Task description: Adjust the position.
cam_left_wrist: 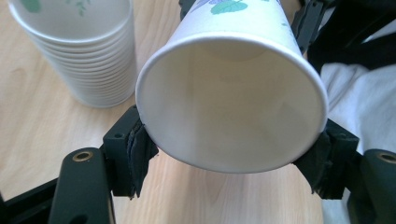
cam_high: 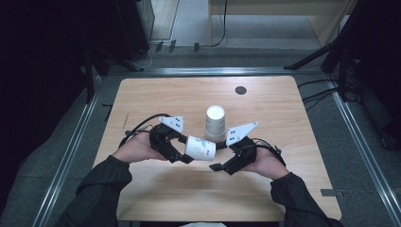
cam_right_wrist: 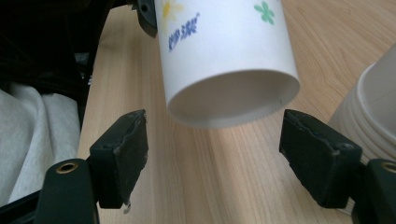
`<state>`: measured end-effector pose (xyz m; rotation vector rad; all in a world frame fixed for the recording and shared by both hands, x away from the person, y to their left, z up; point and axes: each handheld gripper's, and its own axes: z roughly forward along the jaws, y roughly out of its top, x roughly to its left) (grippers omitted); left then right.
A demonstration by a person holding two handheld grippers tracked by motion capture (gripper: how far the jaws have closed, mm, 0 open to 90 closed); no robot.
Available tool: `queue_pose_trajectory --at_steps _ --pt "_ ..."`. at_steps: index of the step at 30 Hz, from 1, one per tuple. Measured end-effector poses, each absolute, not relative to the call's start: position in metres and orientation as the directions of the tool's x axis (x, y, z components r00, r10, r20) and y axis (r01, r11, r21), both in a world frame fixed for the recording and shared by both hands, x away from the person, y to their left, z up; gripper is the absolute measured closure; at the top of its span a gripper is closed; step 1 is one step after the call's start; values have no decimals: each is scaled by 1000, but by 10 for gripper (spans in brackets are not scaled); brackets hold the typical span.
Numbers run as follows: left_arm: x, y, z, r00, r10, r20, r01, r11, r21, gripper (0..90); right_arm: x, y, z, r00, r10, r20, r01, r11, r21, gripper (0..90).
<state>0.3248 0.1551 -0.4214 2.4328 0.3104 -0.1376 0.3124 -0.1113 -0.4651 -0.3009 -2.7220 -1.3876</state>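
Observation:
A white paper cup with flower prints lies sideways in the air over the front middle of the wooden table. My left gripper is shut on its wide rim. In the left gripper view the cup's open mouth faces the camera, and the pads press on it from both sides. My right gripper is open at the cup's narrow end. In the right gripper view the cup's base hangs between and beyond the fingers, which stand clear of it.
A stack of several paper cups stands rims down just behind the two grippers. A black round grommet sits in the table's far side. Cables and dark stands lie on the floor around the table.

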Motion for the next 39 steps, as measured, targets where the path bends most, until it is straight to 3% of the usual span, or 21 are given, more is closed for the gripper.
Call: queue_pose_trajectory --at_steps 8,23,39 --pt "332 148 -401 968 217 -126 251 -822 512 277 313 -110 -466 -977 149 151 210 572 793 234" --pt "333 116 -413 972 220 -77 233 -920 316 277 312 -98 -477 -981 152 121 190 624 757 233" --pt "327 109 -416 979 187 -78 202 -937 285 281 312 -100 -477 -980 161 114 191 625 756 236"
